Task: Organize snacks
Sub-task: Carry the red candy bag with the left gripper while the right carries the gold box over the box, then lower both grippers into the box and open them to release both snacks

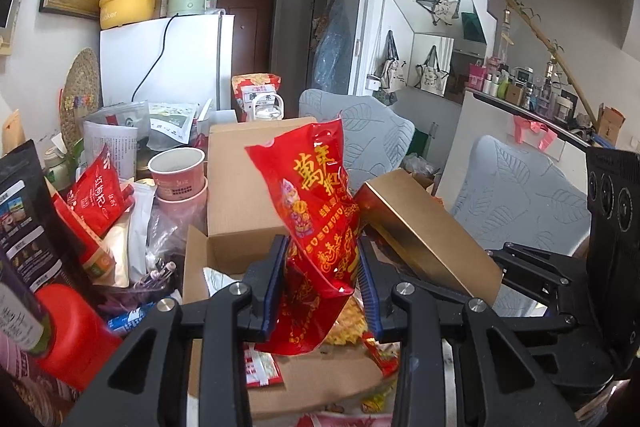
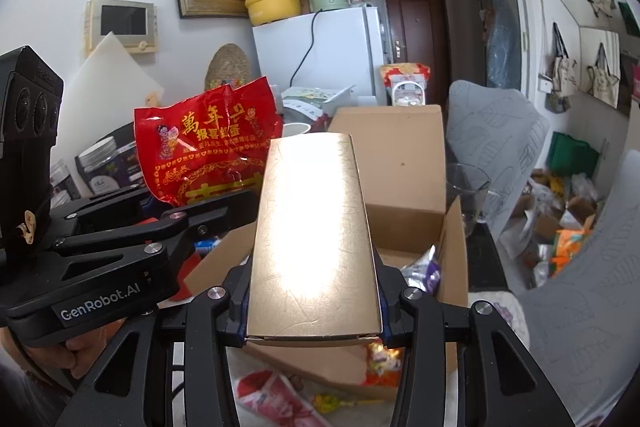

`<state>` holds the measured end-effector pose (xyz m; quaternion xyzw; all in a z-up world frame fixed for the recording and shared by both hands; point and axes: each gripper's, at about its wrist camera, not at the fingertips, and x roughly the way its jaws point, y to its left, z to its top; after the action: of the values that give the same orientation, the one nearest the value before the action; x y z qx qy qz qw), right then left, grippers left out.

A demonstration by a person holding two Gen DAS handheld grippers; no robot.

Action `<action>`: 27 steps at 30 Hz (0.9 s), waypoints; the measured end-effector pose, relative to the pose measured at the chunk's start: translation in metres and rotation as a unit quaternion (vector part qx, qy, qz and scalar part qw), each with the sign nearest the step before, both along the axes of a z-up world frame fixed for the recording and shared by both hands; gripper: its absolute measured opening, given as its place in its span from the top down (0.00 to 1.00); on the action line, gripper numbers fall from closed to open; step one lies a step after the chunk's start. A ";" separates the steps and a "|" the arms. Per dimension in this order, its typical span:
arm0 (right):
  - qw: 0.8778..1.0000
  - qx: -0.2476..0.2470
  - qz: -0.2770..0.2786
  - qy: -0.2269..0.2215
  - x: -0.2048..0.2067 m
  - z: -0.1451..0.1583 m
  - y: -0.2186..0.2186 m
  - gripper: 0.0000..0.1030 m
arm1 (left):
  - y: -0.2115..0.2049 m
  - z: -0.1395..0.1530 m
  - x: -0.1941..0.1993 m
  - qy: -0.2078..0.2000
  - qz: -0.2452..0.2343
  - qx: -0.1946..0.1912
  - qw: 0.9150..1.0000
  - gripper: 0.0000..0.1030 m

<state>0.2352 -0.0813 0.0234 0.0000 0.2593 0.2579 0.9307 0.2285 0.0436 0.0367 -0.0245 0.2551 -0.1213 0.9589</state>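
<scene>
The open cardboard box (image 2: 404, 155) lay ahead of and below both claws. The right gripper (image 2: 314, 311) clamped a gold carton (image 2: 316, 235), long axis pointing boxward; the left gripper (image 1: 322, 291) (beside it) pinched an upright red snack bag (image 1: 316, 207).

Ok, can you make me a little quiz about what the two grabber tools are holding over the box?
1. True or false: the left tool grips a crinkly red foil snack bag.
2. What does the right tool hold? A) a glass cup B) a flat gold cardboard box C) a green kettle
3. Fill in: both items hang above an open brown ____ carton.

Key: 1 true; 2 B; 3 cardboard.
</scene>
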 end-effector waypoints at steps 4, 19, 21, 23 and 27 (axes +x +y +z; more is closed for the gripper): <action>1.000 0.001 -0.002 0.003 0.021 -0.005 0.000 0.57 | 0.004 -0.006 0.021 0.002 0.012 0.004 1.000 0.68; 0.997 -0.005 -0.026 0.077 0.080 -0.050 -0.004 0.57 | 0.006 -0.056 0.072 0.066 0.014 0.015 0.998 0.68; 0.995 -0.009 -0.030 0.093 0.086 -0.057 -0.005 0.57 | 0.003 -0.060 0.076 0.074 0.011 0.019 0.997 0.68; 0.994 -0.017 -0.036 0.101 0.091 -0.063 -0.006 0.57 | 0.001 -0.065 0.080 0.082 0.011 0.024 0.996 0.68; 0.992 -0.024 -0.045 0.117 0.098 -0.073 -0.008 0.57 | -0.004 -0.075 0.087 0.097 0.011 0.032 0.995 0.68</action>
<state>0.3332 -0.0890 -0.0492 0.0191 0.3722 0.2081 0.9043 0.3152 0.0398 -0.0387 -0.0080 0.3502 -0.0991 0.9314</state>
